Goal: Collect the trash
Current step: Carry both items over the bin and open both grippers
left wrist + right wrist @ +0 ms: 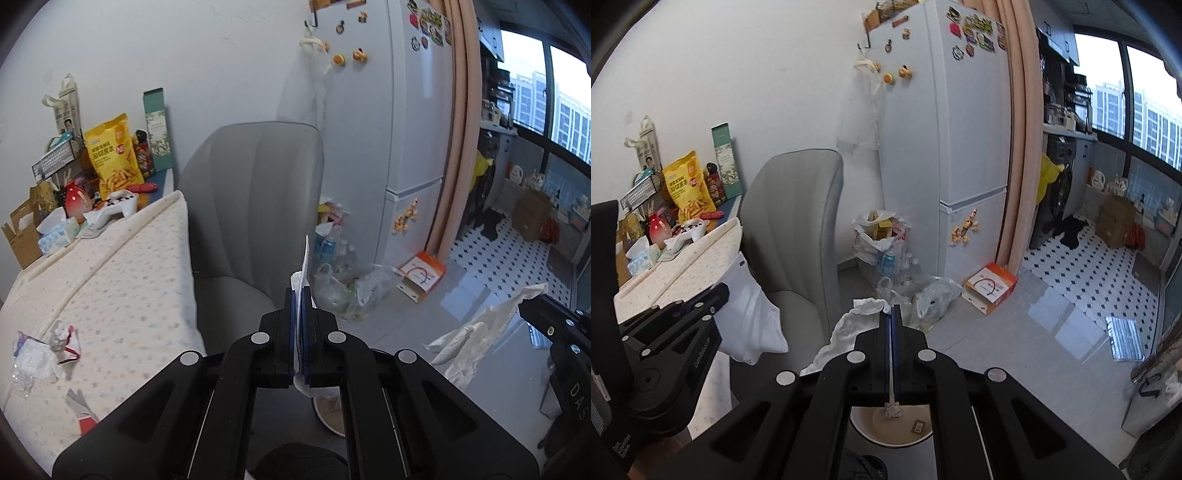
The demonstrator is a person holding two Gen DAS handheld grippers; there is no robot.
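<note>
Fingers: left gripper (300, 314) clenched on a white plastic bag (750, 314); right gripper (892, 325) clenched on a crumpled white tissue (476, 336)
Hidden: most of the bag is cut off behind the left jaws in its own view, only a thin edge rising above them; a round bin (871, 432) below is mostly covered by the right gripper's frame
Pose: both grippers tilt downward, side by side, over the floor beside the table (122, 280)
Trash left: wrappers (40, 350) lie crumpled on the table's near end; red and white scraps (83, 413) nearer still
Materials: bag thin, smooth, sagging; tissue soft, creased, hanging loose; tablecloth pale, dotted; grey chair (255, 192) padded, ribbed; floor glossy tile
</note>
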